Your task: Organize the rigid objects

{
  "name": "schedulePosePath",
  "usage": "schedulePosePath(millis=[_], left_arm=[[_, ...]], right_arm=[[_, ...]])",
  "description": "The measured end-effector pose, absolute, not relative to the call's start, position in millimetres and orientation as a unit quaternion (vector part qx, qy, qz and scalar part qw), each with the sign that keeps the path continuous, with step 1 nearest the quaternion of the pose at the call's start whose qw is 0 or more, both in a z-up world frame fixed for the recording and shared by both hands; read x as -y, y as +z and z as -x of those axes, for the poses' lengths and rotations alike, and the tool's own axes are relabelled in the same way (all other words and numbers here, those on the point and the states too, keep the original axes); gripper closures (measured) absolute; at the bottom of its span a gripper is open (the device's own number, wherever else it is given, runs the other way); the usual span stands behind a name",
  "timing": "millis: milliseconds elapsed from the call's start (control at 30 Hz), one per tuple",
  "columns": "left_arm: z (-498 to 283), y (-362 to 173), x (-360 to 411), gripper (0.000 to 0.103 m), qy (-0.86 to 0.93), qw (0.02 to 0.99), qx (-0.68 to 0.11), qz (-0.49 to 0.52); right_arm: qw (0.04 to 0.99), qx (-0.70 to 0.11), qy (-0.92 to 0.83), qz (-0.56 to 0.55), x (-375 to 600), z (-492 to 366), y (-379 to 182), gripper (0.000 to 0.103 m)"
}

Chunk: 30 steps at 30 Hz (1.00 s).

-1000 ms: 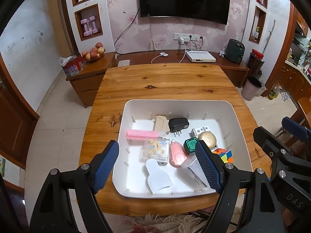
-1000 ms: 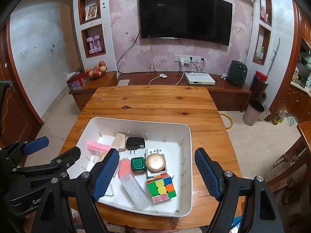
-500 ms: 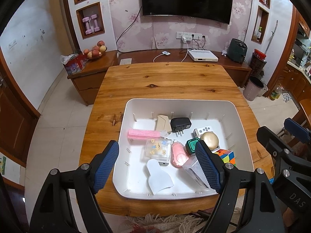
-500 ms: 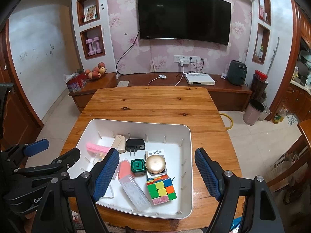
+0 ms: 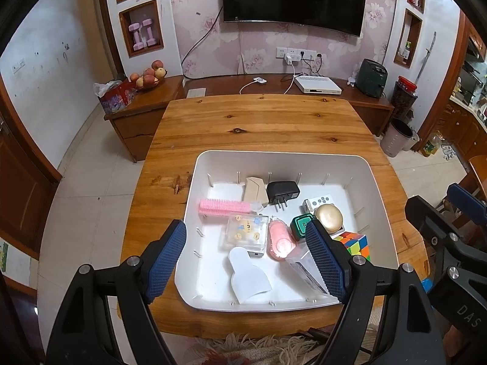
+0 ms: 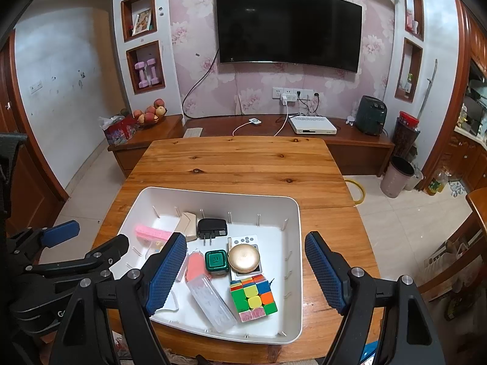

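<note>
Left gripper (image 5: 246,258): held above the near edge of the tray, pointing down into it; fingers apart, nothing between the pads.
Right gripper (image 6: 246,269): held over the near right part of the tray; fingers apart, gripping nothing.
Tray (image 5: 283,159): white, deep-walled, on the near half of the wooden table (image 5: 258,121), with slim pegs along its inner walls.
Pink brush (image 5: 225,206): lies flat at the tray's left side.
Beige case (image 5: 254,190): against the back wall, just beside the black plug adapter (image 5: 282,191).
Clear box (image 5: 248,231): in the middle, small yellow pieces inside.
White scoop-shaped piece (image 5: 248,276): near the front wall.
Pink oval piece (image 5: 280,238): just right of the clear box.
Green square box (image 6: 216,261): touching the gold round tin (image 6: 244,258), which sits on a white remote (image 6: 243,240).
Puzzle cube (image 6: 253,298): front right corner of the tray.
Clear long case (image 6: 211,302): lies slantwise, left of the cube.
</note>
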State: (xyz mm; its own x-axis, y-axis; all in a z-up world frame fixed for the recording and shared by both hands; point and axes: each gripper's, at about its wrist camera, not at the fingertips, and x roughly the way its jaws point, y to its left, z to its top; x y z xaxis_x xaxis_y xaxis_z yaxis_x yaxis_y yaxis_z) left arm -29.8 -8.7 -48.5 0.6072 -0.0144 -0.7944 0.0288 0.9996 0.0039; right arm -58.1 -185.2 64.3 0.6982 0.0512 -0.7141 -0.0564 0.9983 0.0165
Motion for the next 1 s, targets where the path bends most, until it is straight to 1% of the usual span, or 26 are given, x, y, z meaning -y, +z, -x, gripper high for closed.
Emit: schedulePosePath(millis=[1000], left_arm=[[33.0,-55.6,12.4,0.020,-0.012,0.892,-0.452,-0.004]], right_arm=[[0.917,-0.398,0.030,-0.003,183.5,57.6,58.0,0.022]])
